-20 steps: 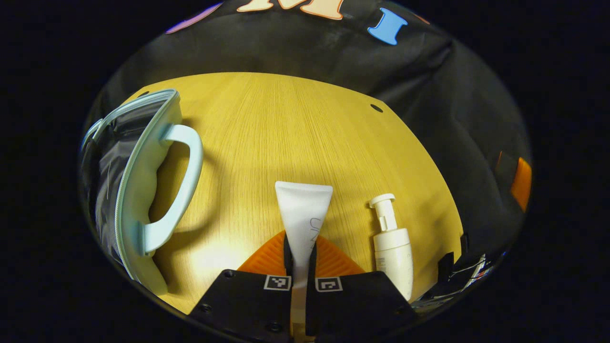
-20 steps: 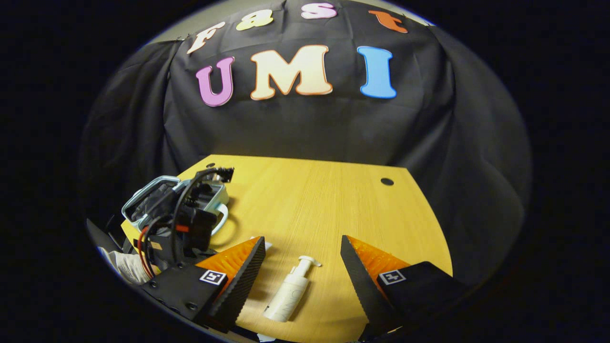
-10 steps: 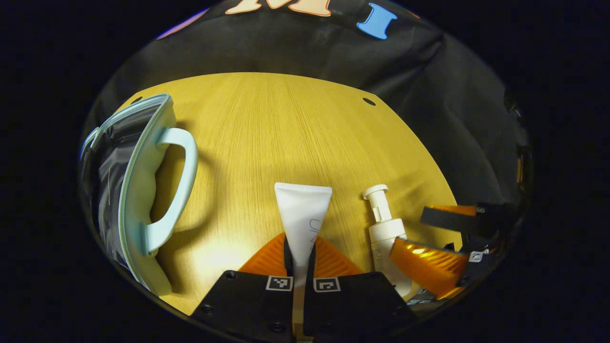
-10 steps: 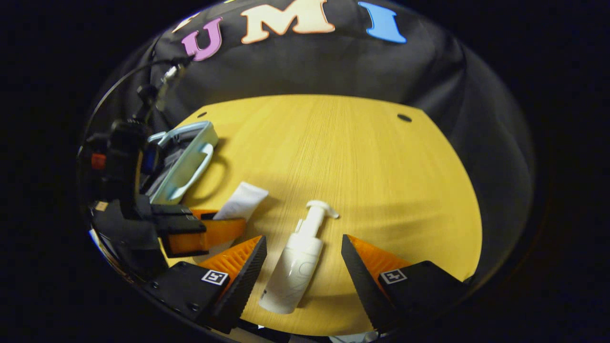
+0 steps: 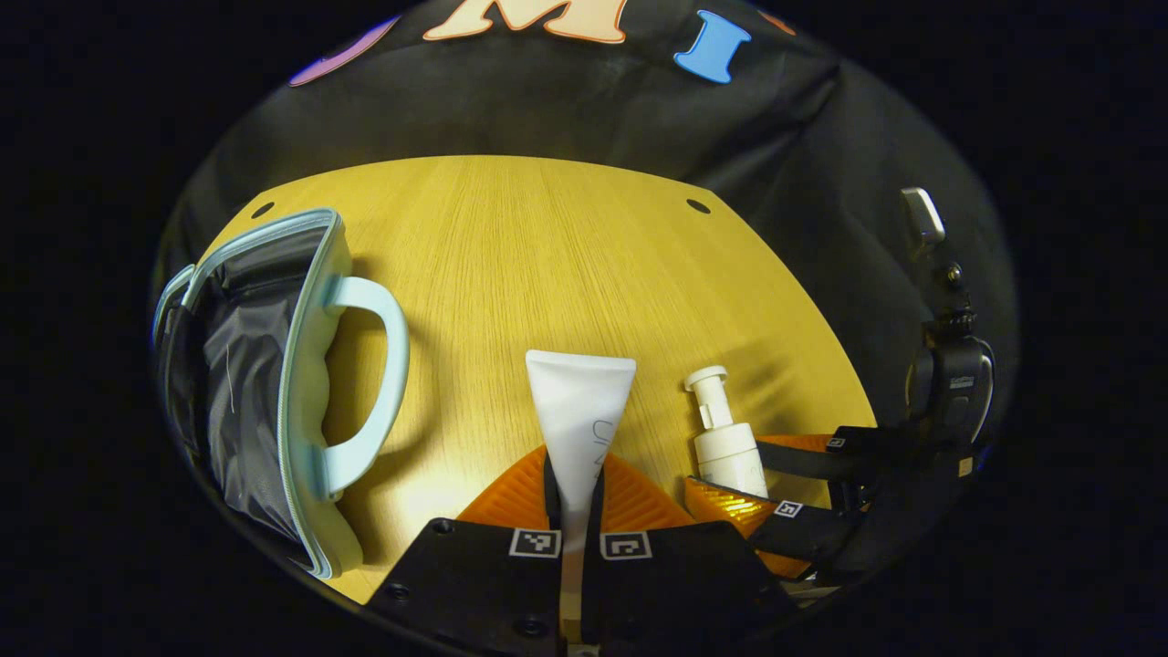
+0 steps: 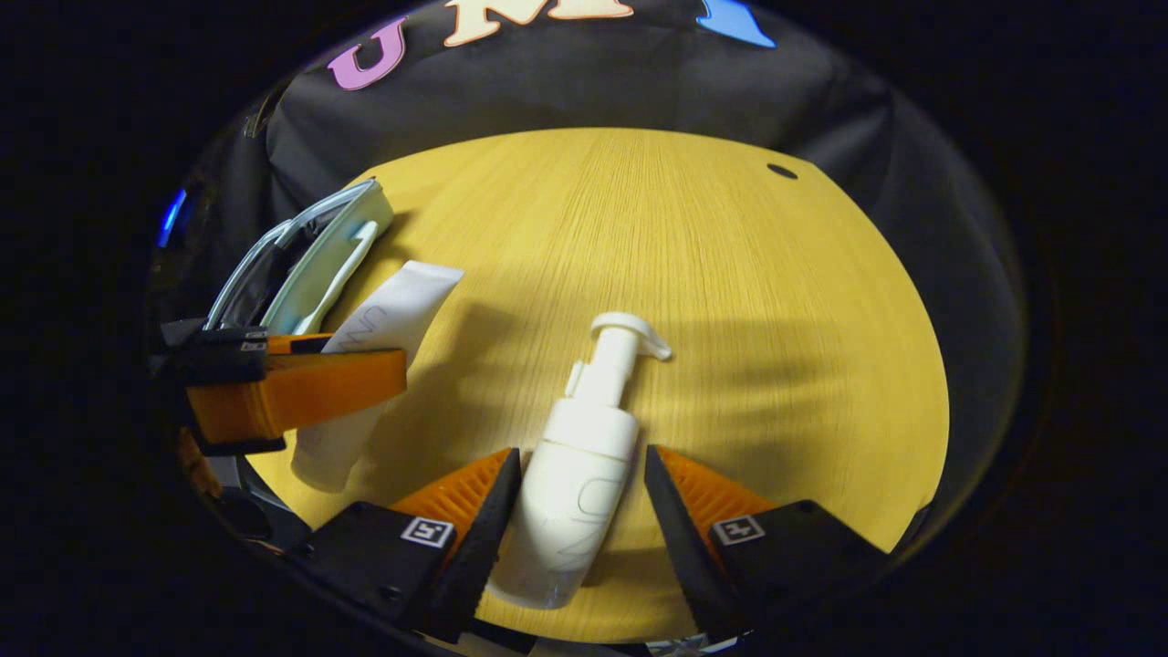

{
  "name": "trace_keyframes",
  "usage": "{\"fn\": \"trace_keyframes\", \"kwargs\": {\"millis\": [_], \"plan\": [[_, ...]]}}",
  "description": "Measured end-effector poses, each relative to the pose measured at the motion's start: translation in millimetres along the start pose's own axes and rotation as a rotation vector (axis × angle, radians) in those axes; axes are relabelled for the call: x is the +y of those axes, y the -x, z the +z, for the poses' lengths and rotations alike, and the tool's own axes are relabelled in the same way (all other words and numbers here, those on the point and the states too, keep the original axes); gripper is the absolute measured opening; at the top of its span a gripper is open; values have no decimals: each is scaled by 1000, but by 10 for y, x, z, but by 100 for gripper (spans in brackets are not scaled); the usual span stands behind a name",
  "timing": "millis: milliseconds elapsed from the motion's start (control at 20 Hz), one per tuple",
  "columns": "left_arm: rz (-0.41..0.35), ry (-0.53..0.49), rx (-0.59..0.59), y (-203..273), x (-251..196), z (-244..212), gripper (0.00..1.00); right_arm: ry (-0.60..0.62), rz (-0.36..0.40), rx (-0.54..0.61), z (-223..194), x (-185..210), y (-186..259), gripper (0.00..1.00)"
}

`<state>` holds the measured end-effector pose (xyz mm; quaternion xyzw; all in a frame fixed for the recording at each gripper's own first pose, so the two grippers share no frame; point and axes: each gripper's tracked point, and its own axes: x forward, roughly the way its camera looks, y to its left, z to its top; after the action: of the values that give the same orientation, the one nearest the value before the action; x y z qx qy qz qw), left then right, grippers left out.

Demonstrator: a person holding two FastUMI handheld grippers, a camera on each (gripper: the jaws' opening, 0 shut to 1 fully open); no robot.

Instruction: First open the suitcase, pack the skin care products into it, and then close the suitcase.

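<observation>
The light-blue suitcase lies open at the table's left, its grey lining showing, also visible as the suitcase. My left gripper is shut on a white tube, which points forward over the table. A white pump bottle lies on the table, pump head away from me. My right gripper is open, one finger on each side of the bottle's body and close to it. The left gripper view shows those orange fingers flanking the bottle.
The yellow wooden table has two small dark holes near its far edge. The booth's black cloth hangs behind it. The right gripper's black body and camera mount stand at the table's right edge.
My right gripper has come down and forward over the pump bottle, and its fingers have narrowed around it. My left gripper keeps hold of the tube, barely shifting.
</observation>
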<state>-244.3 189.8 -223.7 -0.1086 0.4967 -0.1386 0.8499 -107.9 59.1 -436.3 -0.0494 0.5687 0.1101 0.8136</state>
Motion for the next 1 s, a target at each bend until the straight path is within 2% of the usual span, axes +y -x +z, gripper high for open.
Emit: {"fn": "trace_keyframes", "kwargs": {"millis": [50,150,450,600,800,1000], "plan": [[-3,-3,-5,42,-41,37,1,9,-3,-8,47,-7,12,73],[-4,-4,-12,122,-62,92,1,3,-8,-8,87,-22,2,56],[9,0,-55,426,85,344,1,-72,45,-23,144,66,58,55],[24,3,-84,623,321,516,1,-99,73,-42,233,207,128,55],[80,18,-116,831,781,672,1,-145,111,-78,429,378,215,55],[154,52,-94,902,1368,586,1,-159,125,-134,647,531,307,55]]}}
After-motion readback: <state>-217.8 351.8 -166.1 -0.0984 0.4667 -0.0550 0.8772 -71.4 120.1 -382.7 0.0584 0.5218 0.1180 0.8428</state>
